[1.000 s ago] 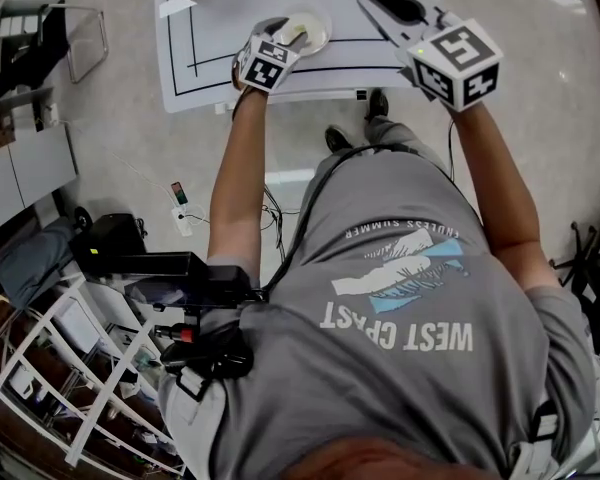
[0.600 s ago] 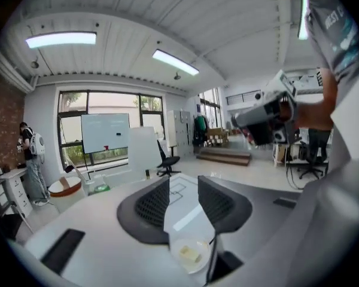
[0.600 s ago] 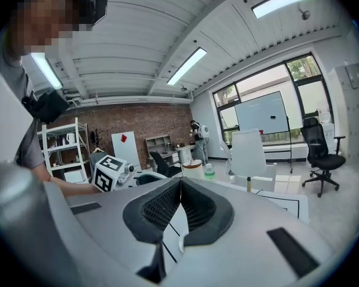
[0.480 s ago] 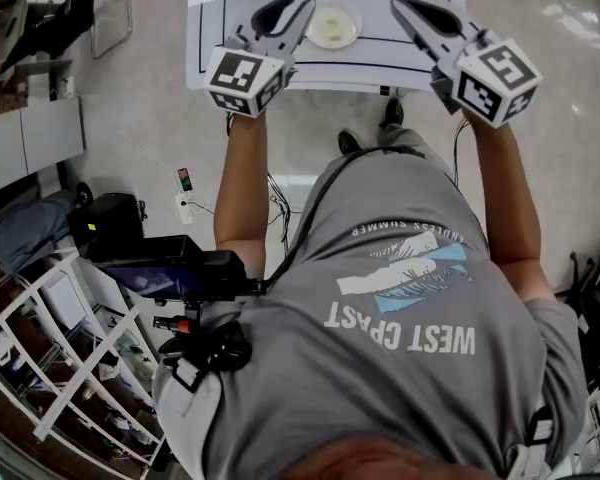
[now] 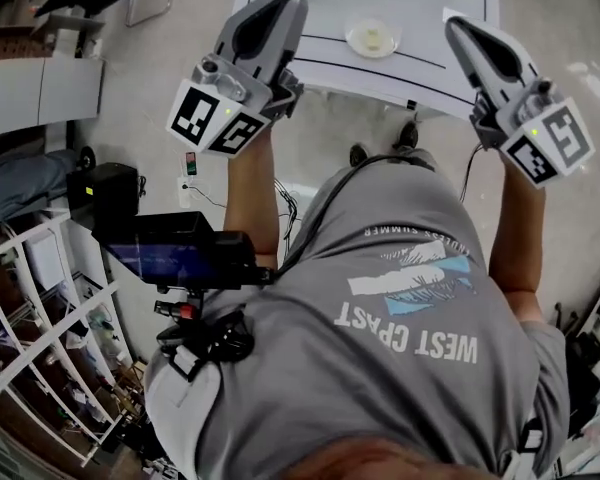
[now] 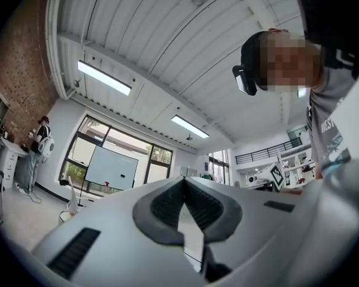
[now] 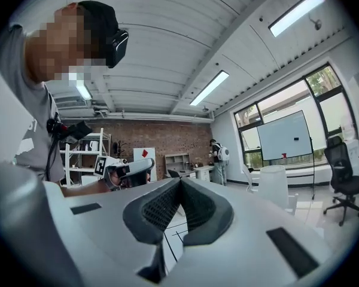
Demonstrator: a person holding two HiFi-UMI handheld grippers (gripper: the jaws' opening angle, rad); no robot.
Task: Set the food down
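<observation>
A small clear plate (image 5: 372, 38) with a pale piece of food on it sits on the white table (image 5: 325, 23), inside black marked lines. Both grippers are held up well above the table, apart from the plate. My left gripper (image 5: 290, 0) is left of the plate; its jaws have just been closing and now meet with nothing between them (image 6: 182, 182). To the right of the plate, my right gripper (image 5: 459, 26) is shut and empty too (image 7: 179, 182). Each gripper view looks level across the room, not at the table.
A white shelf rack (image 5: 40, 318) and a black device (image 5: 170, 258) stand on the floor at the left. Another person with a backpack (image 7: 218, 154) stands far off by a desk. An office chair (image 7: 344, 172) is at the right.
The left gripper came off the plate, rose toward the head camera and shut empty. The right gripper also rose. The plate stays on the table.
</observation>
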